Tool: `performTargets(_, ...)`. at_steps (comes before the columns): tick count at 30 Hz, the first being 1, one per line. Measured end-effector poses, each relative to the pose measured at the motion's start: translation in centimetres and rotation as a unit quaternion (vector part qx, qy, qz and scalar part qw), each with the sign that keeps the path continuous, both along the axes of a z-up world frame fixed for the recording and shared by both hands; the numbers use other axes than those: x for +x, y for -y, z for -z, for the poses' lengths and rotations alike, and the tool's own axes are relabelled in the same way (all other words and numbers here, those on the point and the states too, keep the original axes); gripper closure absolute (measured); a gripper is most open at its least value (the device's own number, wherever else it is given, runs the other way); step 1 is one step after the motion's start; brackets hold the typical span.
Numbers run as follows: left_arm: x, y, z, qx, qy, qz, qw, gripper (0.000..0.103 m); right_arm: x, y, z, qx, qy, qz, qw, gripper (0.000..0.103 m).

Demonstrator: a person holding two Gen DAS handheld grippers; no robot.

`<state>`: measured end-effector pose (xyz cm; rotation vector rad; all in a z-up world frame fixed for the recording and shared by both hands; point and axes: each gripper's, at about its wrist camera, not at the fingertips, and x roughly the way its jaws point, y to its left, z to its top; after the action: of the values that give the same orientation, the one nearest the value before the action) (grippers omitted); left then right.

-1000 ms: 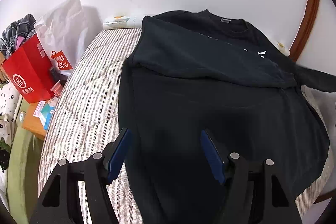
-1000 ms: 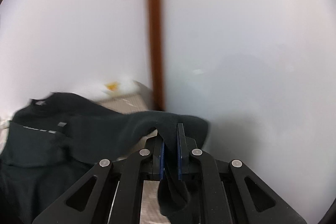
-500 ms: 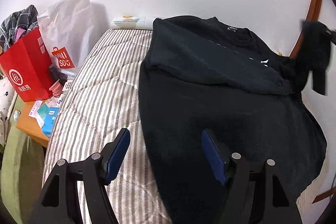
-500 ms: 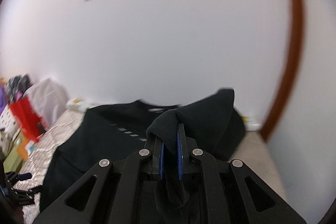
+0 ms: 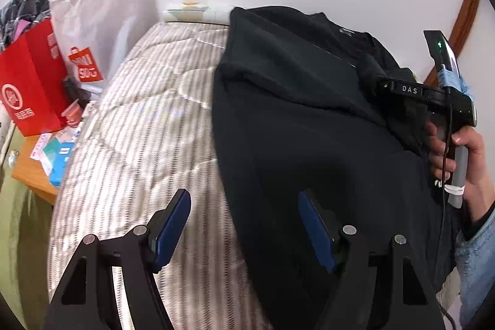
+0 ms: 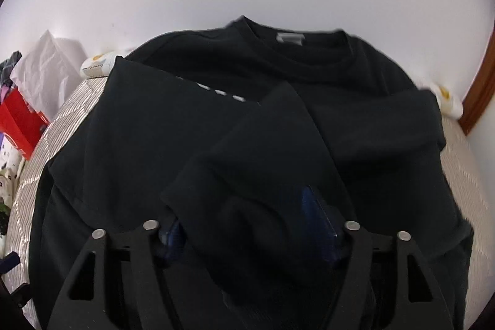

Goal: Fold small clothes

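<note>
A black sweatshirt lies flat on the striped bed, collar toward the wall. Its left sleeve is folded across the chest. My left gripper hovers open over the garment's left edge, with nothing pinched. My right gripper sits low over the chest and its jaws are opening. The right sleeve lies loose between them, draped over the left finger and folded inward over the body. One blue pad shows free of the cloth. In the left wrist view a hand holds that gripper's handle.
A red paper bag and a white plastic bag stand left of the bed. A wooden stand with small packets is beside them. A white wall runs behind, with a brown door frame at right and a pillow edge at the head.
My right gripper swung the sleeve from the bed's right side in over the sweatshirt's chest, came down, and its jaws parted. My left gripper drifted slightly, staying open over the left edge.
</note>
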<state>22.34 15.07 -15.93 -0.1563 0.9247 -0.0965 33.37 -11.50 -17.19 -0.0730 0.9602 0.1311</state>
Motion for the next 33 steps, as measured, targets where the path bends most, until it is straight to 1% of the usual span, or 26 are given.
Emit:
performTargets(1,0.1,0.4,0.1,0.0,0.0,0.006,1.0,0.033,-0.6,0.7,-0.2,0.013,0.0,-0.006,1.0,0.033)
performTargets(2,0.2,0.7,0.2,0.0,-0.001,0.01,0.9999,0.032,-1.1,0.9,-0.4,0.018,-0.003,-0.009,1.0,0.03)
performTargets(4,0.4,1.5,0.5,0.003,-0.002,0.019,0.9998,0.032,-2.7,2.2,-1.5,0.022,0.003,-0.017,1.0,0.028)
performTargets(8,0.8,2.5,1.0,0.008,-0.005,0.028,0.9996,0.032,-6.6,5.8,-4.4,0.033,0.046,-0.015,0.998,0.026)
performTargets(10,0.9,2.8,1.2,0.013,-0.004,0.03,0.9995,0.032,-7.7,7.6,-5.1,0.033,0.058,0.0,0.998,0.026)
performTargets(13,1.0,3.0,1.2,0.016,-0.004,0.03,0.9994,0.031,-7.6,9.3,-4.4,0.038,0.044,0.016,0.998,0.026)
performTargets(16,0.8,3.1,1.1,0.017,-0.005,0.03,0.9994,0.031,-6.7,9.5,-2.2,0.045,0.017,0.02,0.999,0.027)
performTargets(17,0.8,3.1,1.1,0.018,-0.005,0.03,0.9994,0.031,-6.2,9.4,-1.3,0.047,0.005,0.02,0.999,0.029)
performTargets(19,0.7,2.9,1.1,0.017,-0.007,0.032,0.9993,0.031,-5.4,9.2,0.7,0.044,-0.021,0.03,0.998,0.044)
performTargets(20,0.7,2.8,1.1,0.017,-0.007,0.032,0.9993,0.031,-5.2,9.0,1.4,0.048,-0.031,0.028,0.998,0.061)
performTargets(21,0.6,2.7,1.1,0.017,-0.008,0.032,0.9993,0.031,-5.0,8.6,2.0,0.052,-0.043,0.02,0.998,0.073)
performTargets(22,0.5,2.5,1.0,0.018,-0.008,0.031,0.9993,0.031,-5.1,8.4,1.9,0.049,-0.038,0.017,0.998,0.077)
performTargets(23,0.4,2.3,1.0,0.018,-0.008,0.03,0.9994,0.031,-5.5,8.0,1.5,0.037,-0.025,0.016,0.999,0.093)
performTargets(24,0.3,2.1,1.0,0.017,-0.008,0.028,0.9994,0.031,-5.8,7.5,1.0,0.021,-0.016,0.012,1.0,0.097)
performTargets(26,0.1,1.8,0.9,0.012,-0.005,0.027,0.9995,0.031,-6.5,6.9,-0.4,0.021,0.0,0.0,1.0,0.098)
performTargets(29,0.0,1.5,0.8,0.004,-0.001,0.027,0.9996,0.031,-7.1,5.9,-3.4,0.048,0.028,-0.013,0.998,0.098)
performTargets(32,0.0,1.4,0.8,-0.002,0.0,0.027,0.9996,0.031,-6.2,3.5,-5.6,0.075,0.044,-0.028,0.996,0.098)
performTargets(33,-0.2,1.4,0.7,-0.002,0.0,0.027,0.9996,0.031,-5.4,1.9,-6.3,0.081,0.047,-0.037,0.995,0.098)
